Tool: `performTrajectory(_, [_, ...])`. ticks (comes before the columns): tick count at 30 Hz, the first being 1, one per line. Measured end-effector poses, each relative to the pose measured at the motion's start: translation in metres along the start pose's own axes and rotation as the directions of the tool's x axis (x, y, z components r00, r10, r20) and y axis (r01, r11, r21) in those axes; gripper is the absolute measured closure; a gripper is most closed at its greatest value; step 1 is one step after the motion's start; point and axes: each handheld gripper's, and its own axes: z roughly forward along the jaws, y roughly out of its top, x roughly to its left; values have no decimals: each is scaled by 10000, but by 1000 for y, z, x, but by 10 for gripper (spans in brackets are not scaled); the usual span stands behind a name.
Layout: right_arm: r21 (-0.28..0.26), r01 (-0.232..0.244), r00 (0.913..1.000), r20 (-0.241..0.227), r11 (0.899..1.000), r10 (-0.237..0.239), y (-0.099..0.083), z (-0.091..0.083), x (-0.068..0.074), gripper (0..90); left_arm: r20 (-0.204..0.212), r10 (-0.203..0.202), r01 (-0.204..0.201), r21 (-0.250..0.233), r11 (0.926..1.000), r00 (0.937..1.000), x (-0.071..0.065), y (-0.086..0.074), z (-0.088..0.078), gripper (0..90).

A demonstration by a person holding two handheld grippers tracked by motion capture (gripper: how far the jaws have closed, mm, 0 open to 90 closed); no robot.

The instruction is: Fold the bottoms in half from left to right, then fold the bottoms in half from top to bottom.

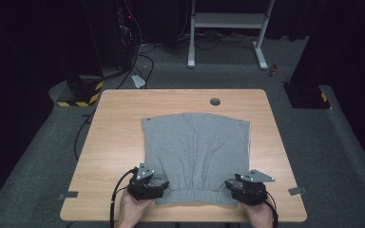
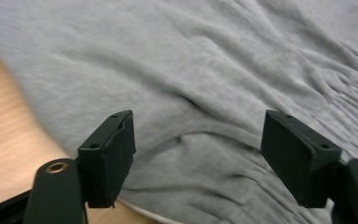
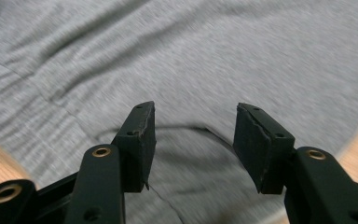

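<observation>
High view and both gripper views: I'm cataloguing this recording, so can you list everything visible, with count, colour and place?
garment: one, grey, spread flat mid-table, gathered band at the near edge
table: one, light wood, centre of the high view
grommet hole: one, dark grey, far side of the tabletop
tape pieces: two, grey, near left and near right table edges
white frame: one, white, on the floor beyond the table
hazard-striped base: one, black and yellow, floor far left
hands: two, at the bottom edge
left claw: one, black, open over the band's left end
right claw: one, black, open over the band's right end
</observation>
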Motion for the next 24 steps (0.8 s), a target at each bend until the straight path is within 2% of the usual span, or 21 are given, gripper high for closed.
performTrajectory(2, [-15,-34,10000,-65,10000,34,3,2,3,490,-179,-52,52,12,10000,9998,5,3,1,245])
performTrajectory(5, [-112,-165,9996,-233,9998,163,8,3,7,493,-83,-188,188,-19,9998,9998,13,11,3,243])
performTrajectory(10, [-262,2,9986,-523,9997,-15,16,7,19,500,-147,-212,213,109,9997,9997,26,27,11,254])
performTrajectory(18, [-249,388,9941,-1006,9989,-412,25,19,40,506,-331,226,-219,220,9995,9992,37,51,25,277])
performTrajectory(24, [-206,708,9879,-1369,9973,-730,31,29,55,508,-331,6,3,283,9996,9995,49,62,37,289])
